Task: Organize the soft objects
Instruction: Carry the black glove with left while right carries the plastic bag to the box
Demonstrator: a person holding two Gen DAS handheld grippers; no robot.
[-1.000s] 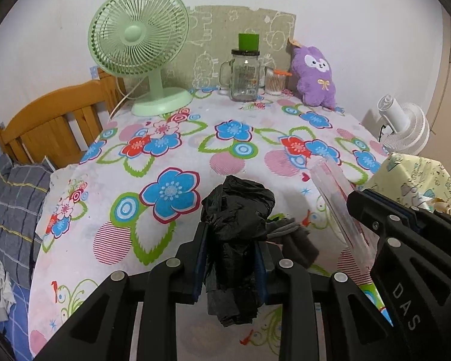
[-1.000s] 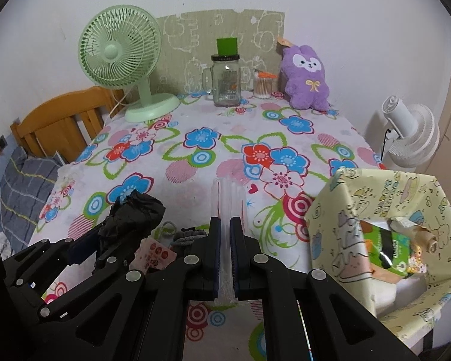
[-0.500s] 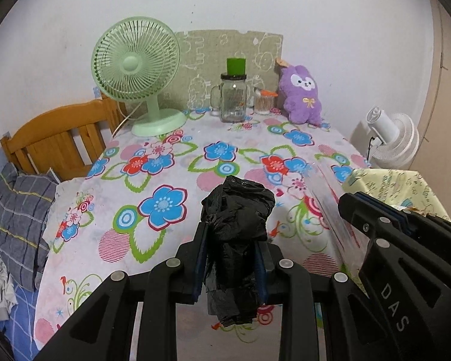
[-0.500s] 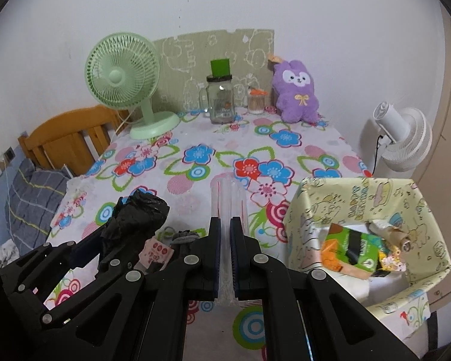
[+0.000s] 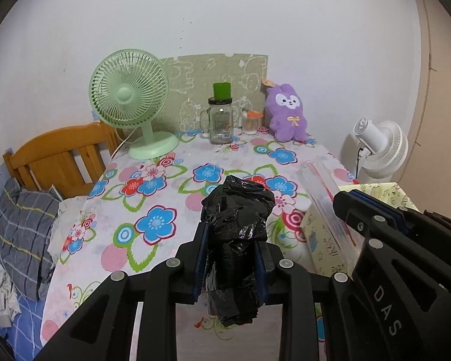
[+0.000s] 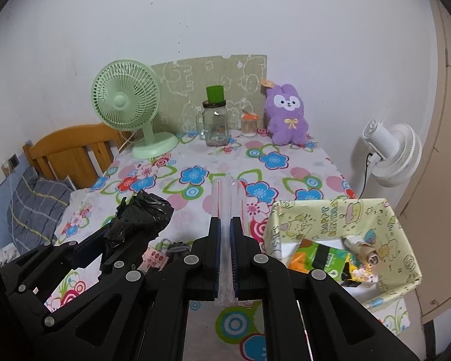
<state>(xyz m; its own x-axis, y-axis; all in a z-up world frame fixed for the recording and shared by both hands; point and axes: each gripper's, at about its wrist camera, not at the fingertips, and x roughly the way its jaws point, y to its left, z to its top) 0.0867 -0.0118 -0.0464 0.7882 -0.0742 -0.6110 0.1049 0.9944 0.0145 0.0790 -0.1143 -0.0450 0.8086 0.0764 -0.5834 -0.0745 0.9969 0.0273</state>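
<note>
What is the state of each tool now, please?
Left tool: closed on the crumpled black plastic bag.
Right tool: closed on the clear packet of straws.

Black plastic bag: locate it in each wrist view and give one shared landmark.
Left wrist view: black plastic bag at bottom centre, clamped in the left tongs.
Right wrist view: lower left, beside the right tongs.
Shared landmark: purple plush rabbit against the back wall.

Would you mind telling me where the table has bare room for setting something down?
The floral table is bare across its middle, between the green fan and the yellow box. The back edge is crowded: jar, purple plush.
</note>
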